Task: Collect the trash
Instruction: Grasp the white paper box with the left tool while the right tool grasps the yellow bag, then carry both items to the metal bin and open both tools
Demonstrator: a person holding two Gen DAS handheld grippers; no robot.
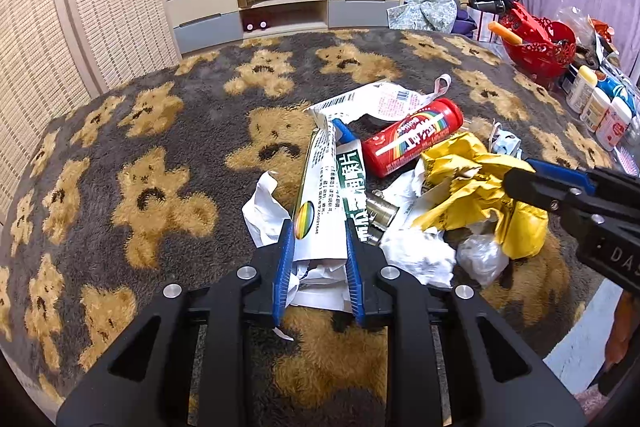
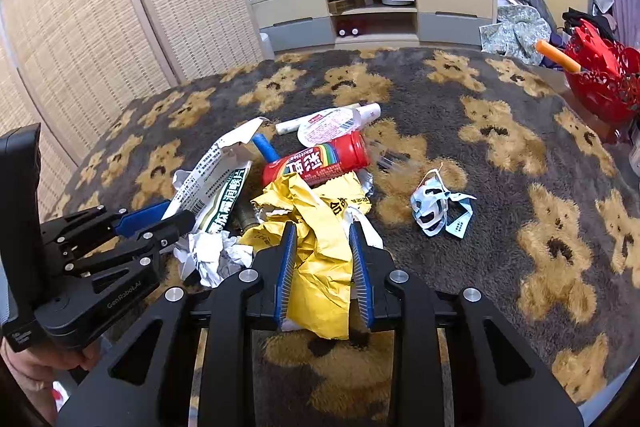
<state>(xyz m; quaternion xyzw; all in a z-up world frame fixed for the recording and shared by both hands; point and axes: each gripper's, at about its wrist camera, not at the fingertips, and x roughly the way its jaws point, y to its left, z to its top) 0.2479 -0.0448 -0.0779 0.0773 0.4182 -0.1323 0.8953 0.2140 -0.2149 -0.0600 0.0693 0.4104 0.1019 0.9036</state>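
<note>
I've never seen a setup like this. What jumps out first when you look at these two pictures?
A heap of rubbish lies in the middle of a grey plush blanket patterned with tan teddy bears: a red cylindrical sweets tub on its side, with a crumpled yellow wrapper nearer the cameras. The left gripper clamps a flattened white and green carton, and the right gripper clamps the yellow wrapper. A crumpled blue and white face mask lies apart, right of the heap.

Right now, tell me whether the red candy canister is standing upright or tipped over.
Tipped over. The red candy canister lies on its side on the bear-print blanket, its label sideways, beside the yellow wrapper.
</note>
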